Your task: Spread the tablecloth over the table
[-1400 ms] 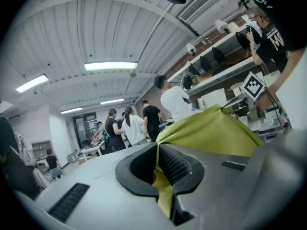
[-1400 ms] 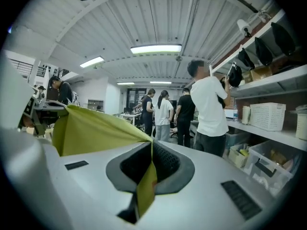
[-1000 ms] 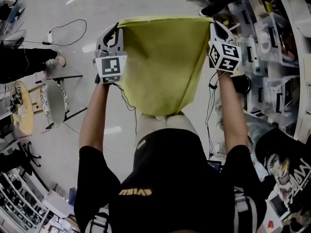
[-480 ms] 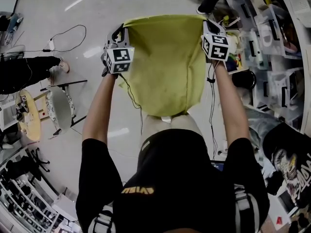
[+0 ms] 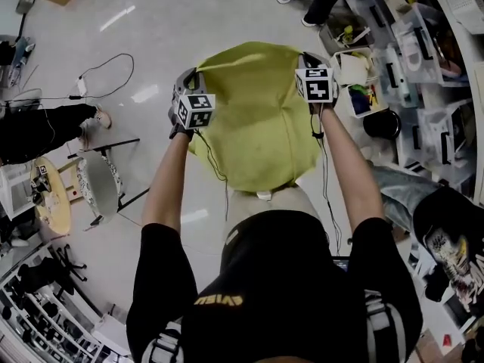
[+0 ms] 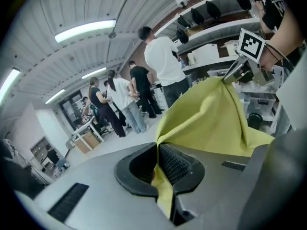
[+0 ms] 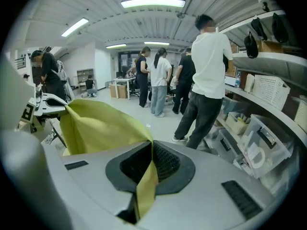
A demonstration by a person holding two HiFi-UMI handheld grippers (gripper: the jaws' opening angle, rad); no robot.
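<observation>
A yellow-green tablecloth (image 5: 253, 119) hangs stretched between my two grippers in the head view, its lower edge draped on a beige table top (image 5: 266, 200) close to the person's body. My left gripper (image 5: 194, 76) is shut on the cloth's far left corner, my right gripper (image 5: 305, 57) on the far right corner. In the left gripper view the tablecloth (image 6: 211, 121) is pinched between the shut jaws of the left gripper (image 6: 159, 164), and the right gripper (image 6: 249, 66) shows beyond it. The right gripper view shows the tablecloth (image 7: 98, 126) clamped in the right gripper (image 7: 150, 164).
A shelf rack with plastic bins (image 5: 423, 59) runs along the right. Several people (image 7: 158, 80) stand ahead on the floor; one person (image 7: 204, 75) is close to the shelves. A small round stool (image 5: 94, 184) and cables (image 5: 98, 70) lie to the left.
Both grippers have come down and closer together with the cloth's corners. The cloth now bulges and hangs looser between them.
</observation>
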